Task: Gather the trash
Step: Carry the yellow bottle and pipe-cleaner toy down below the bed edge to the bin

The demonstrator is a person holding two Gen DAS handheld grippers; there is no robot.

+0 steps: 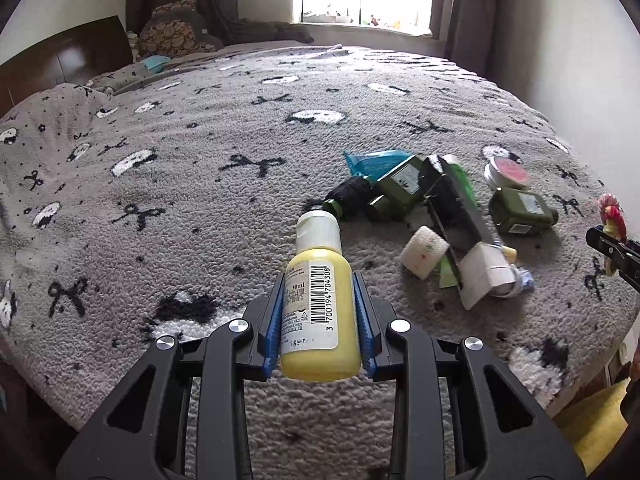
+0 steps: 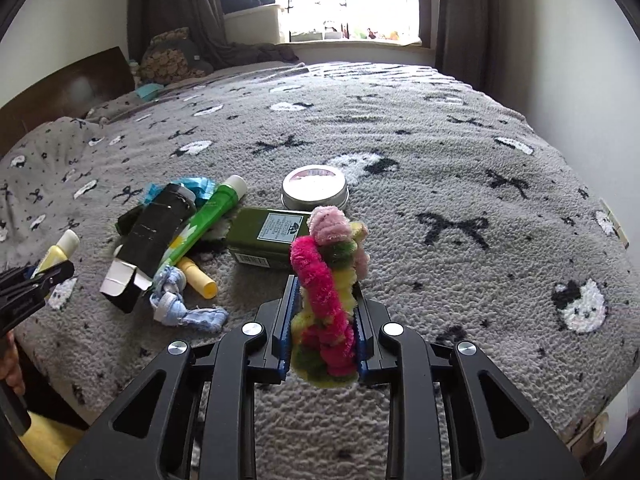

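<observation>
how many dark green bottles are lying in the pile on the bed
3 in the left wrist view: a dark green bottle with black wrap at the pile's left, one beside it under the black box, one apart at right near the round tin. More may be hidden.

The bed blanket [image 1: 200, 168] is grey with black bows and white patches. The bottle [image 1: 320, 312] is pale yellow with a white cap. The fuzzy bundle [image 2: 326, 300] mixes hot pink, yellow, green and pale pink. The tube [image 2: 208, 216] is bright green.
</observation>
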